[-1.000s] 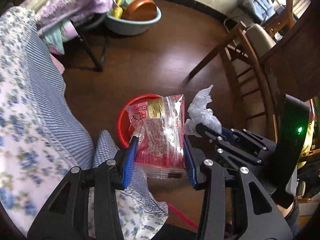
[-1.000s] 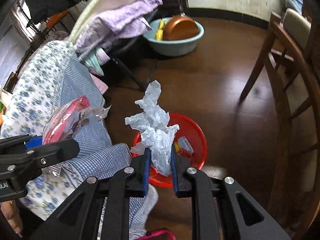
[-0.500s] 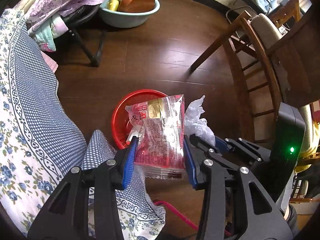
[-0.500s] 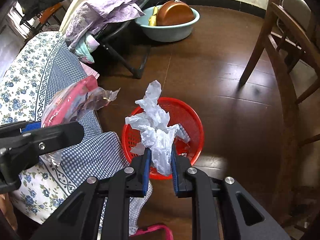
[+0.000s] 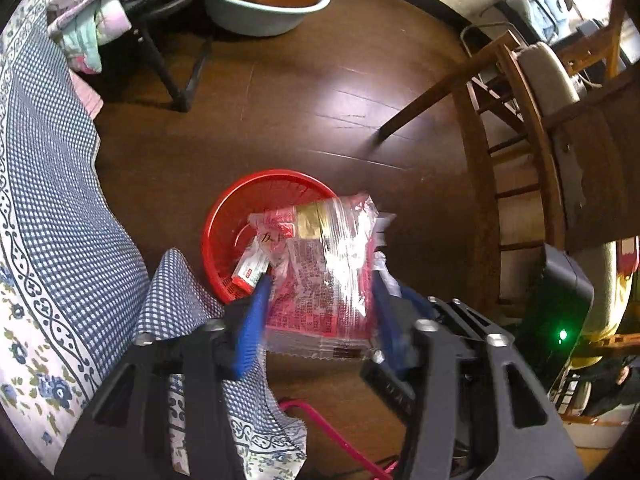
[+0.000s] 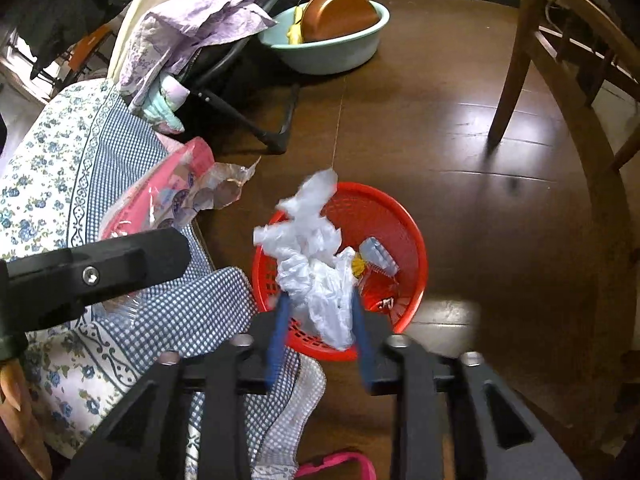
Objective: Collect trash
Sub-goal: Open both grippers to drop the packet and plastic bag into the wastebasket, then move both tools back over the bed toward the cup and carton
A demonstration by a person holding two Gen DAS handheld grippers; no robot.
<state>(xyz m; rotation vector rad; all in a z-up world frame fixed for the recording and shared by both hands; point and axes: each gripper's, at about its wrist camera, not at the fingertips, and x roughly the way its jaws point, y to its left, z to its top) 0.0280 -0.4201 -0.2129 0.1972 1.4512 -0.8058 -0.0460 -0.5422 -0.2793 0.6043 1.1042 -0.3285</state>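
2 pieces of trash are being let go above a red basket point(image 6: 404, 240) on the dark wooden floor. Nearest, the jaws of the right gripper point(image 6: 320, 320) are opening, a crumpled white plastic bag point(image 6: 316, 268) hanging loose between the blue pads. The jaws of the left gripper point(image 5: 320, 312) are likewise opening around a red snack wrapper point(image 5: 320, 272), poised over the basket's near rim. Both items are judged feather-light, soft and slippery, liable to drift or cling; a pinch across a bunched fold would suit them best. Beyond, a teal basin point(image 6: 336, 48) and a wooden chair point(image 6: 560, 64) are seen.
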